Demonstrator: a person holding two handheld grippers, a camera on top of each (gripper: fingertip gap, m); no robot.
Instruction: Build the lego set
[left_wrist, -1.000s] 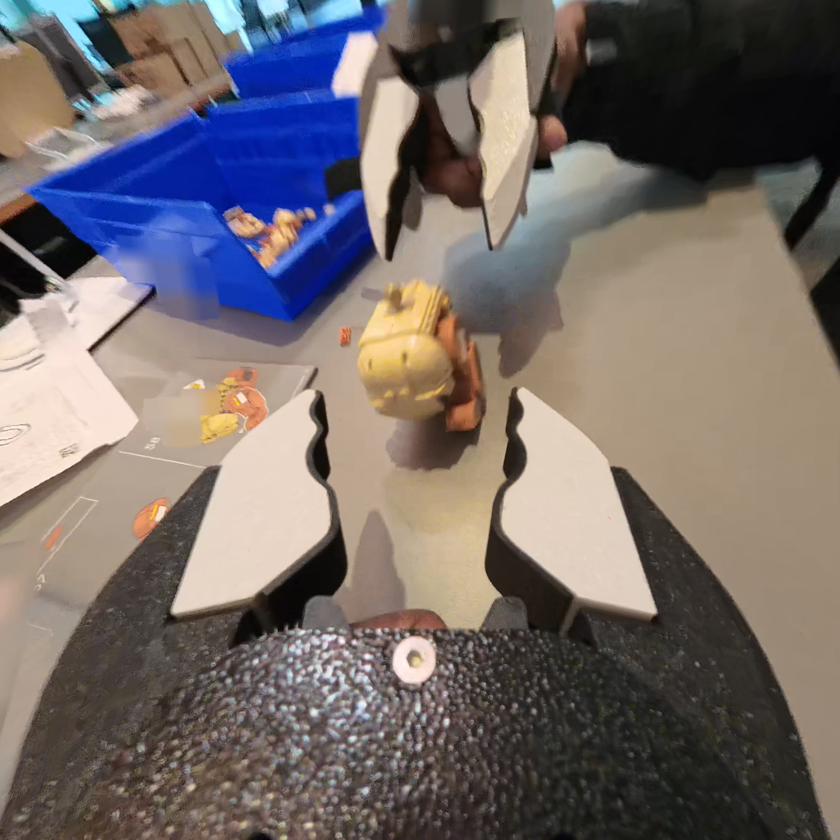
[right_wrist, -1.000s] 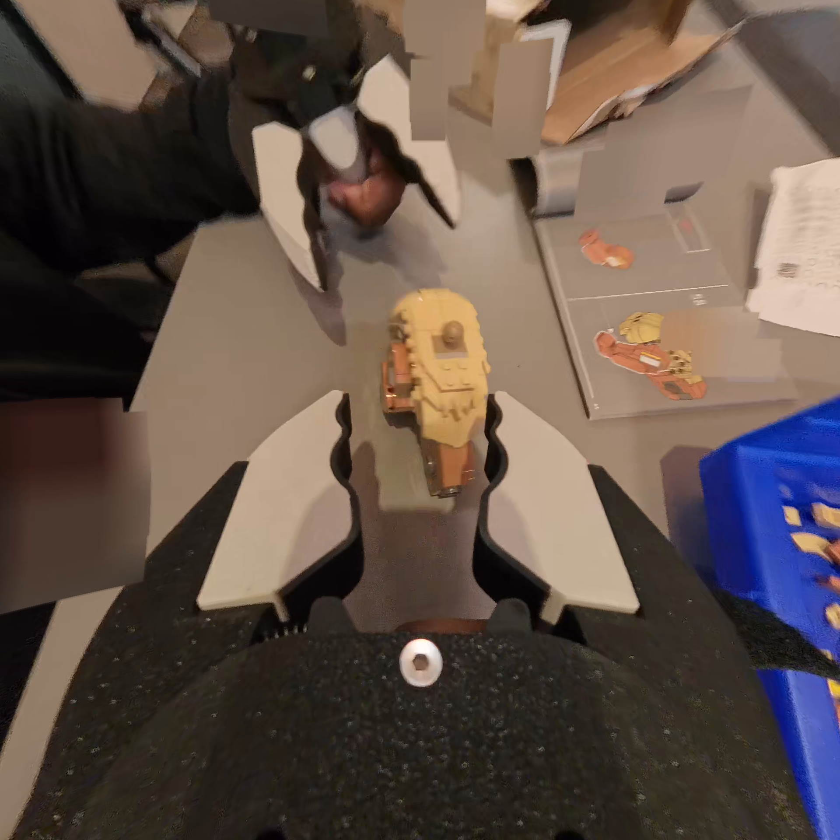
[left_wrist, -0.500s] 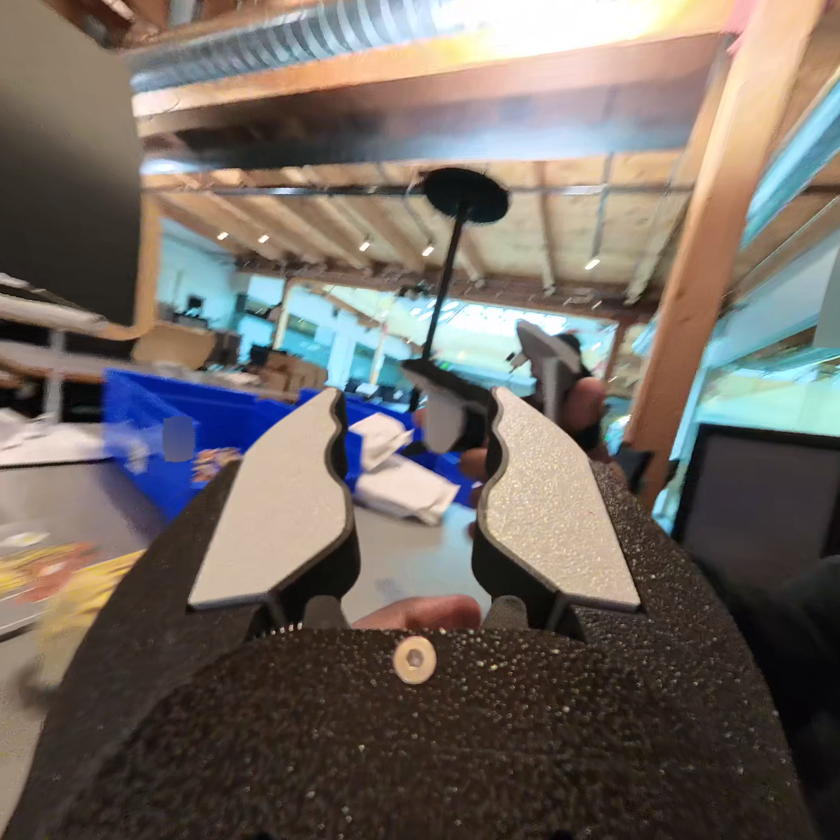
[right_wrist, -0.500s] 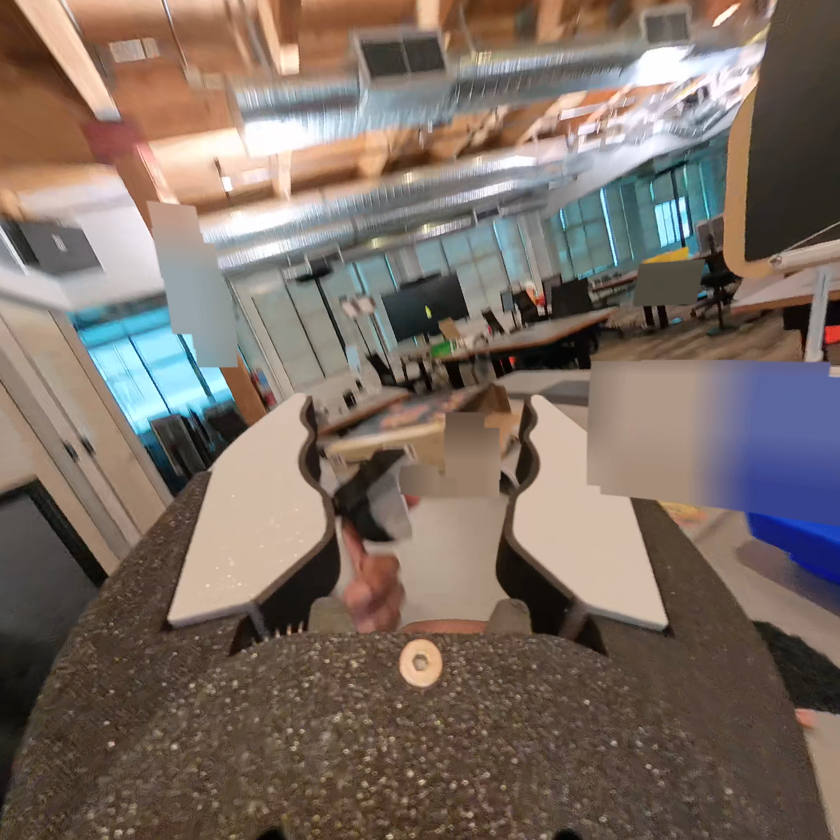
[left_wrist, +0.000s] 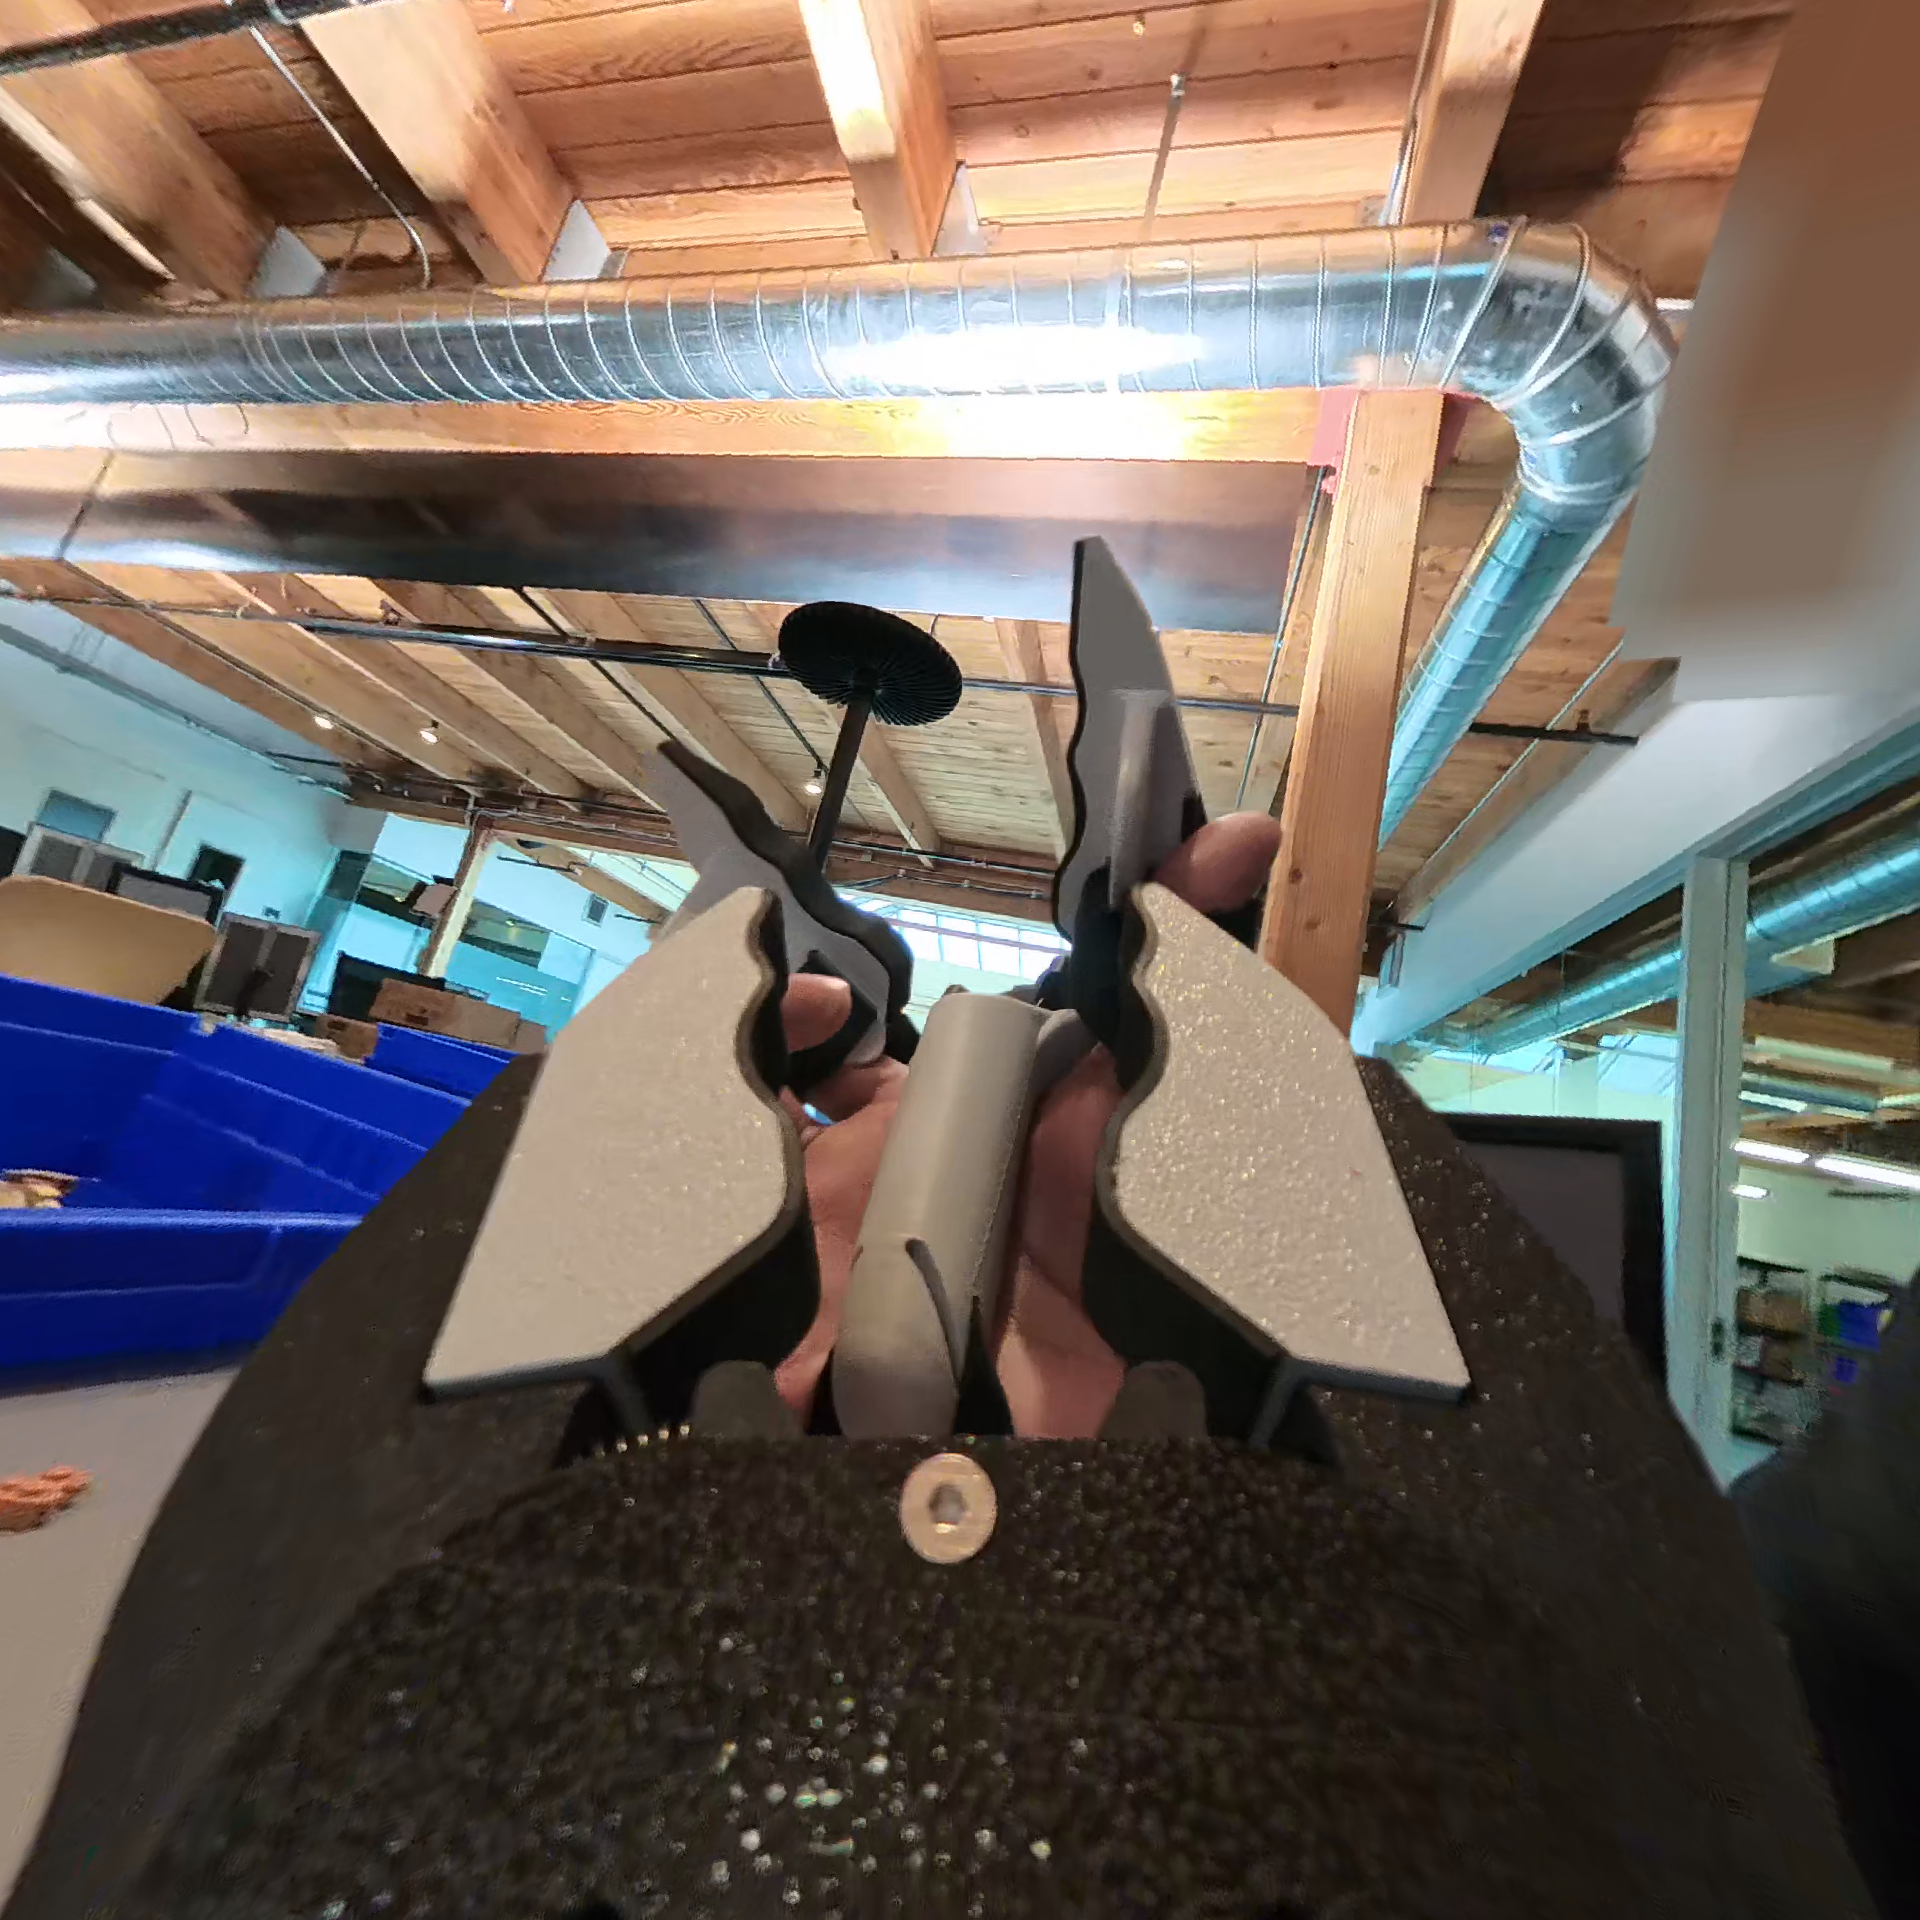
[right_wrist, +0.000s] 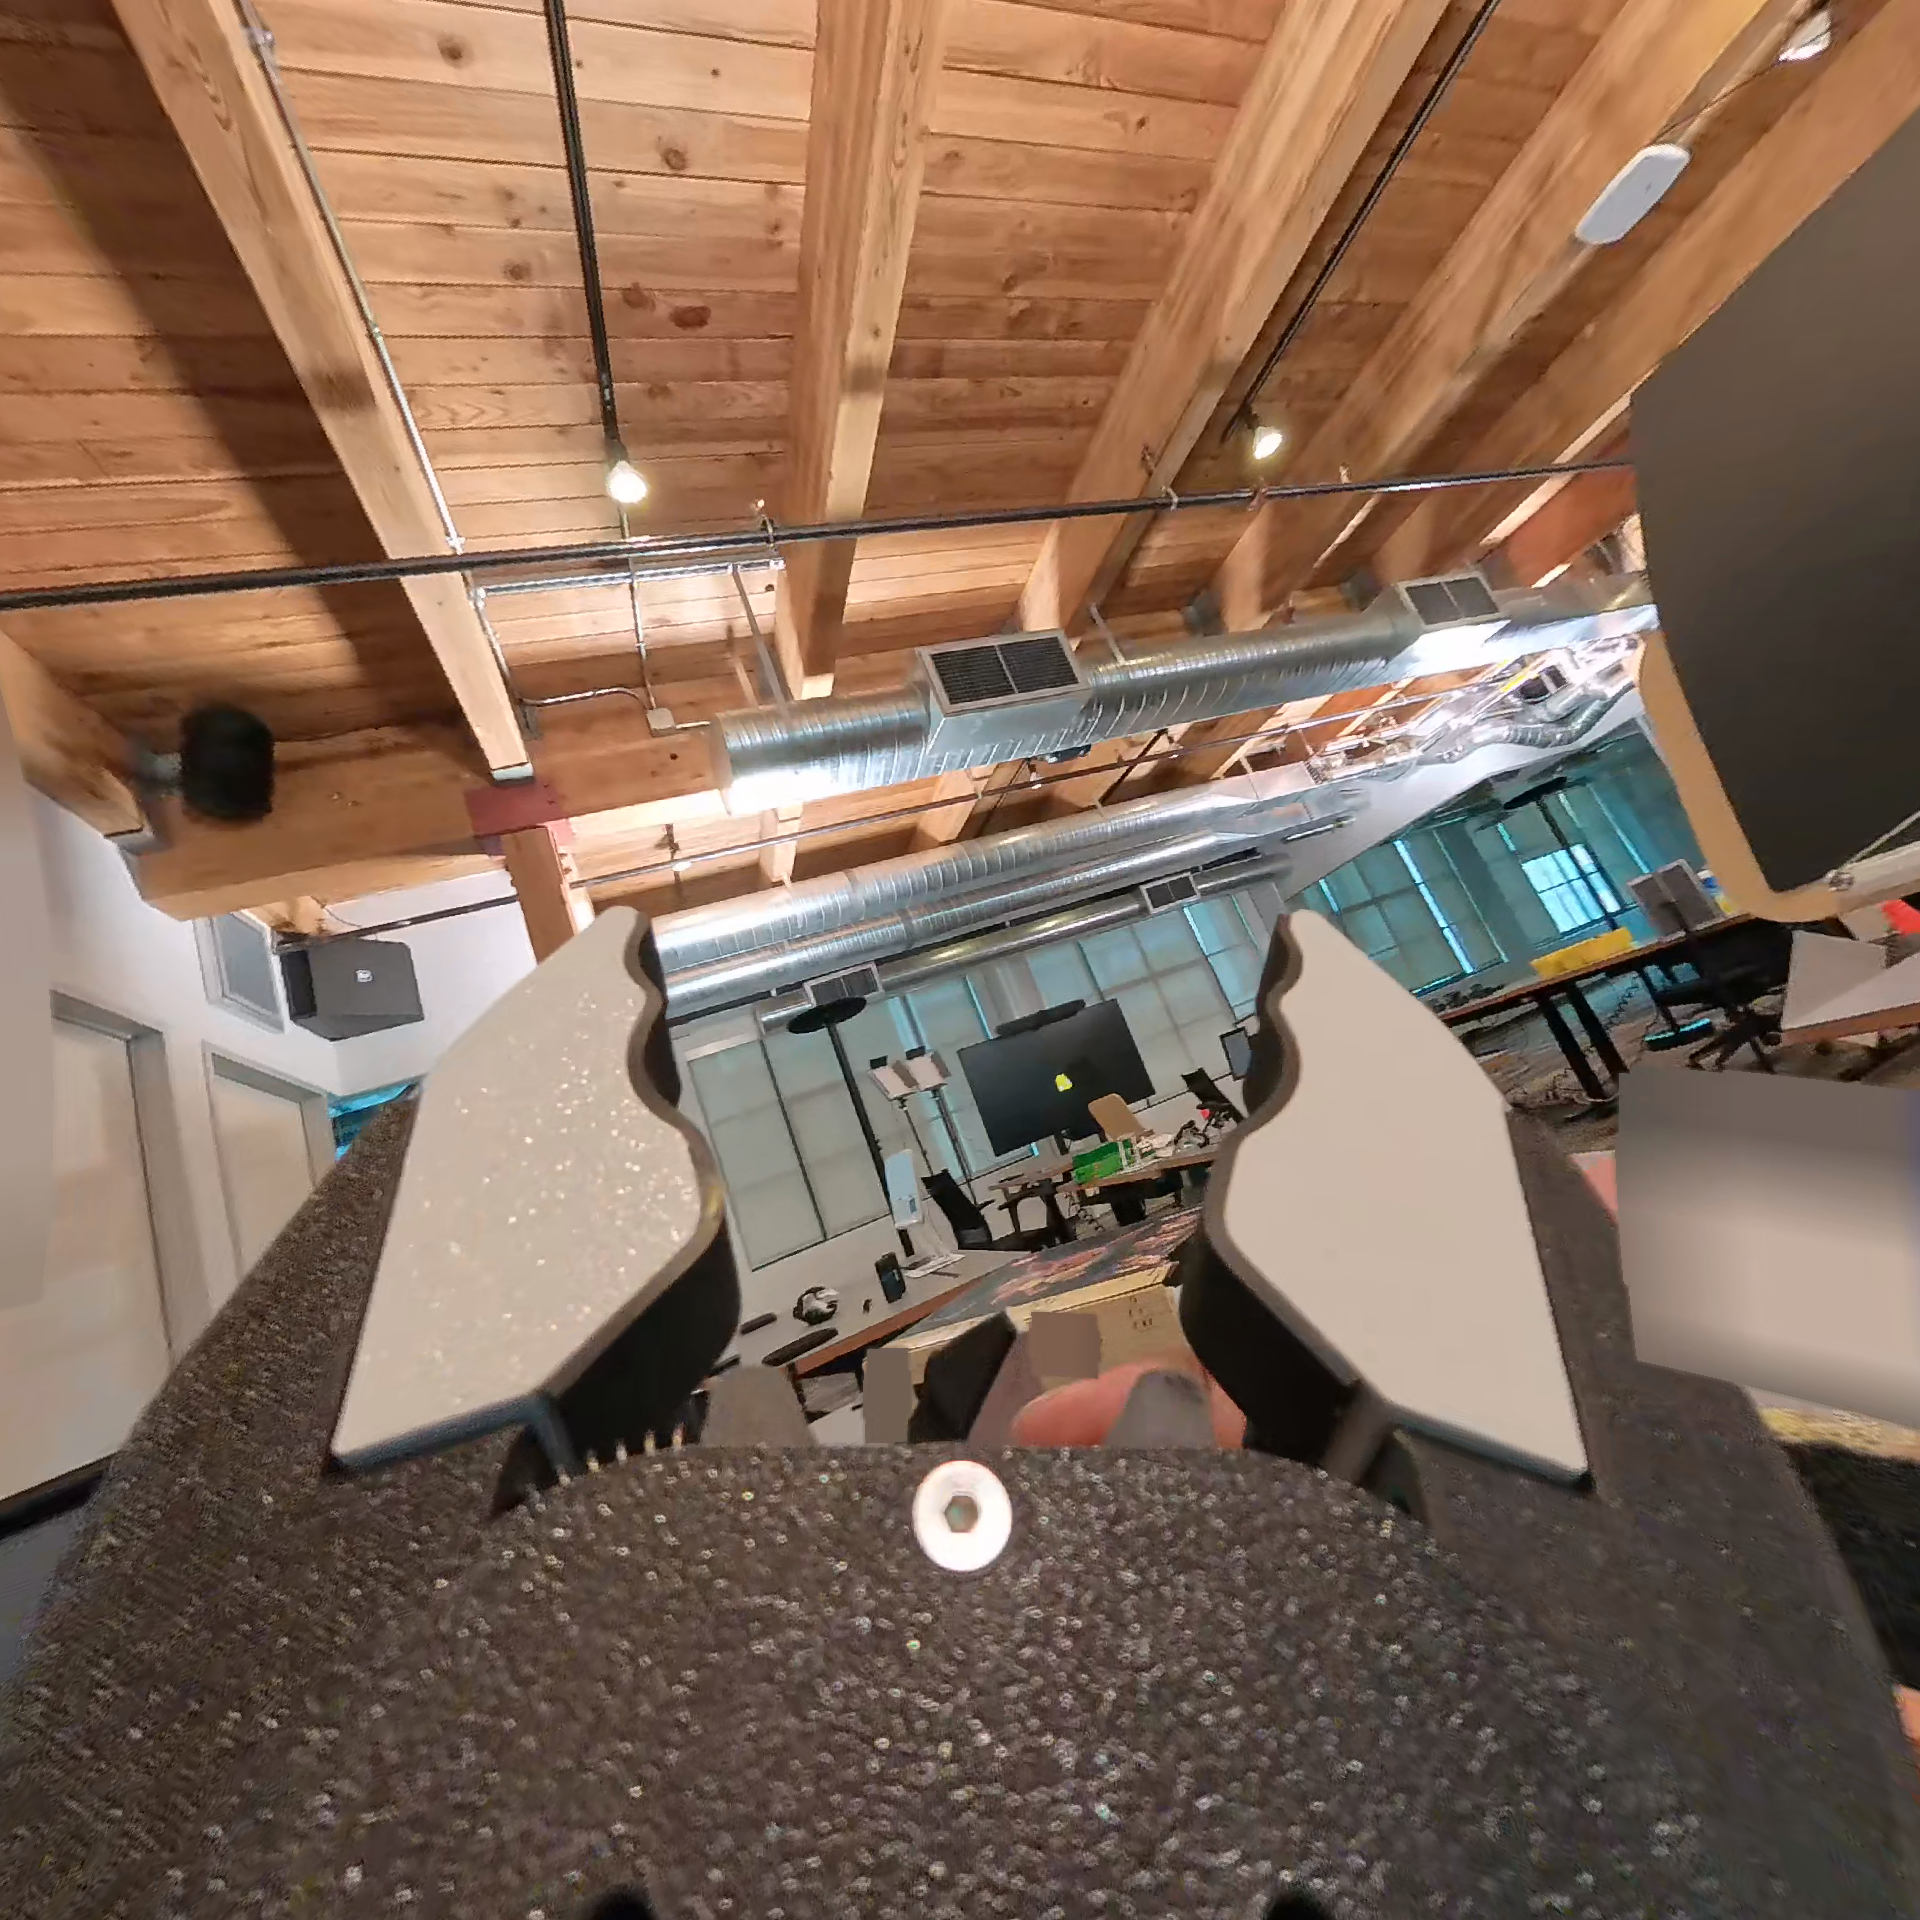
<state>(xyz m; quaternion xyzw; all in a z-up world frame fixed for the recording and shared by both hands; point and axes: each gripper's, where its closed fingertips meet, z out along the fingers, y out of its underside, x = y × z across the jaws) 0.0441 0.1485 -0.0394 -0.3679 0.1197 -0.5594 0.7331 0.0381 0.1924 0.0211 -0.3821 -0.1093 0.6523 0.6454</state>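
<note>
Tilting both black grey-padded claws, left claw and right claw, ceilingward, open and empty, you are leaving the lego set unseen, presumably below.

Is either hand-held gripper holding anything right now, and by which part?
Nothing is held. The left hand-held gripper and the right hand-held gripper are both open and empty.

no writing can be read anywhere in either view.
</note>
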